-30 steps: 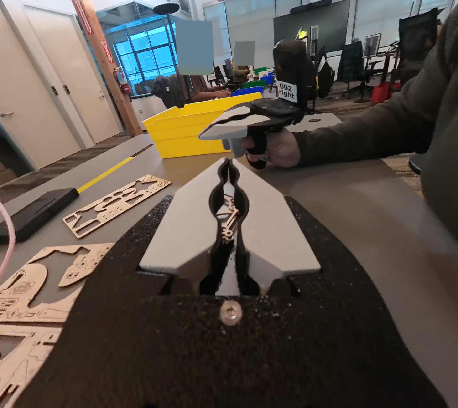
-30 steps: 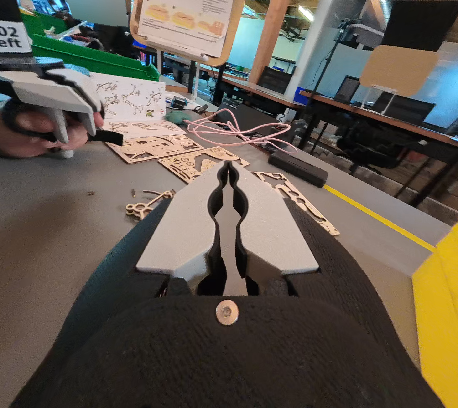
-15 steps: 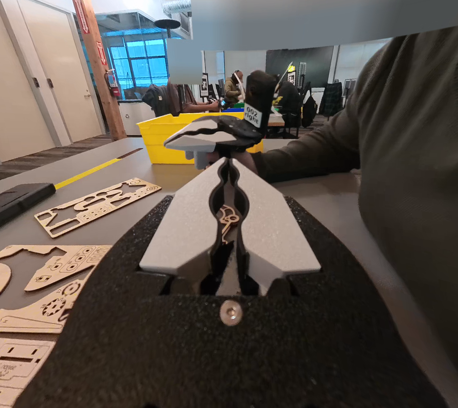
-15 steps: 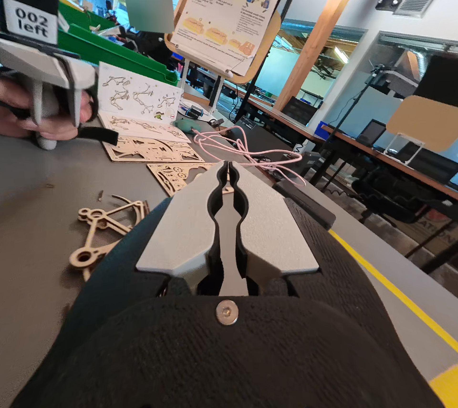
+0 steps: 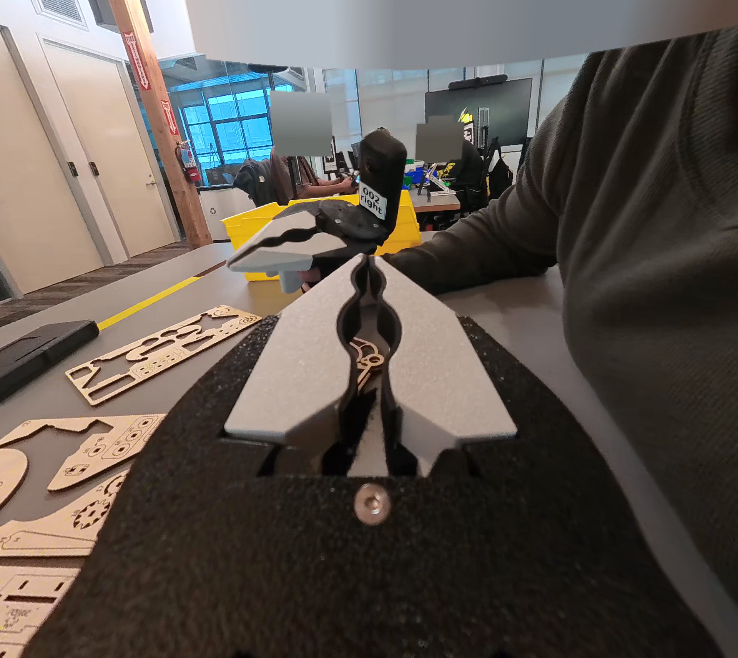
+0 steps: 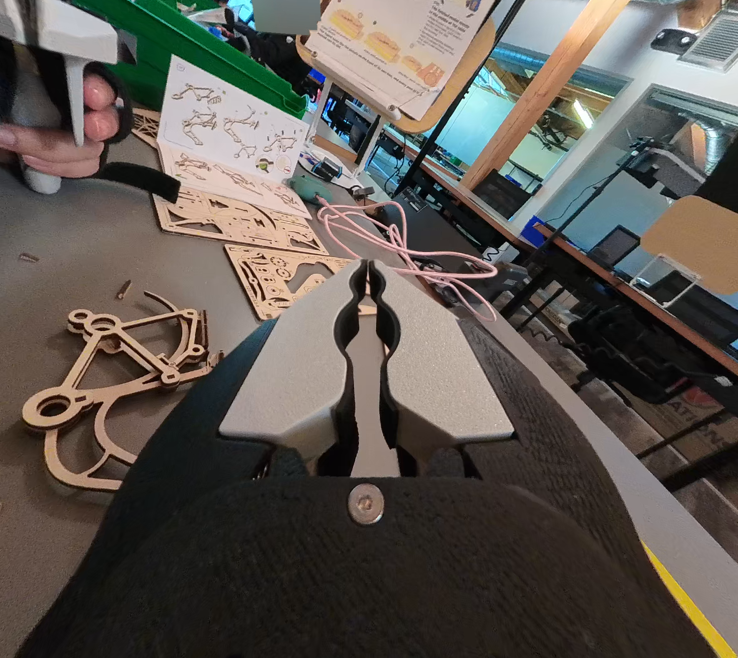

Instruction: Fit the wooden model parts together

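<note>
Left wrist view: the left gripper (image 5: 367,263) has its fingers pressed together with nothing between them. Through the gap farther back, the wooden frame (image 5: 366,357) shows flat on the table (image 5: 515,315) beneath, not pinched. Over the last second this gripper has swung toward the person, whose sleeve (image 5: 491,251) now fills the right side, and the right gripper (image 5: 239,263) has come much closer, just beyond the left one's tips, its fingers also closed. Both tools seem to be converging over the frame, so I judge a pick-up is being lined up rather than any fitting begun. To the left lie punched-out sheets (image 5: 159,355) and a black block (image 5: 40,347); a yellow bin (image 5: 255,231) stands behind.

Right wrist view: the right gripper (image 6: 366,265) is closed on nothing. It has dropped and moved nearer the frame (image 6: 116,371), which now lies large at lower left, just beside the gripper body and untouched. Small loose bits (image 6: 123,289) lie near it. Ahead are more sheets (image 6: 239,219), an open booklet (image 6: 231,143), a pink cord (image 6: 399,251) and a green bin (image 6: 179,40). The cord and sheets crowd the space ahead; the frame itself lies clear.
</note>
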`<state>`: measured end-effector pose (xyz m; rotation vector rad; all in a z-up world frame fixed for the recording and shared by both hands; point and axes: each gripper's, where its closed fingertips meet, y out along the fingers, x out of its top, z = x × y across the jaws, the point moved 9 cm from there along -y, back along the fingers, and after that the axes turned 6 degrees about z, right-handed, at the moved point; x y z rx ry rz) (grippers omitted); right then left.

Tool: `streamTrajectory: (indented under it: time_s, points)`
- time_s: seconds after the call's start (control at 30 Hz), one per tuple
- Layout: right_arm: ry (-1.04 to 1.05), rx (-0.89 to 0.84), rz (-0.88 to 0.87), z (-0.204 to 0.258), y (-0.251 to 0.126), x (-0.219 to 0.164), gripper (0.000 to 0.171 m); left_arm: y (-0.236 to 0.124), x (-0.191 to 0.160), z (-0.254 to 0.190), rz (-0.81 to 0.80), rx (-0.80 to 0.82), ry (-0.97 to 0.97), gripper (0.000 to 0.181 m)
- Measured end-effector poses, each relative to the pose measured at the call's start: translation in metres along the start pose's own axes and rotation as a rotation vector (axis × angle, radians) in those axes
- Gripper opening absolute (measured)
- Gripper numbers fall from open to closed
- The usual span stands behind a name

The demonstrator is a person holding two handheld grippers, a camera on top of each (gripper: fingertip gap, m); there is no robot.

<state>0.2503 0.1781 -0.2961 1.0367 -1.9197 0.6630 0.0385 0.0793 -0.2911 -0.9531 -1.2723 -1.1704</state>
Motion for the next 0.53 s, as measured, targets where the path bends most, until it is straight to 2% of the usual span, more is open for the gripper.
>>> streamTrajectory:
  time_s: [0.53]
  points:
    - [0.019, 0.027, 0.022, 0.0024, 0.0009, -0.0002, 0.001, -0.0029, 0.0013, 0.0046, -0.054, -0.007, -0.056, 0.000]
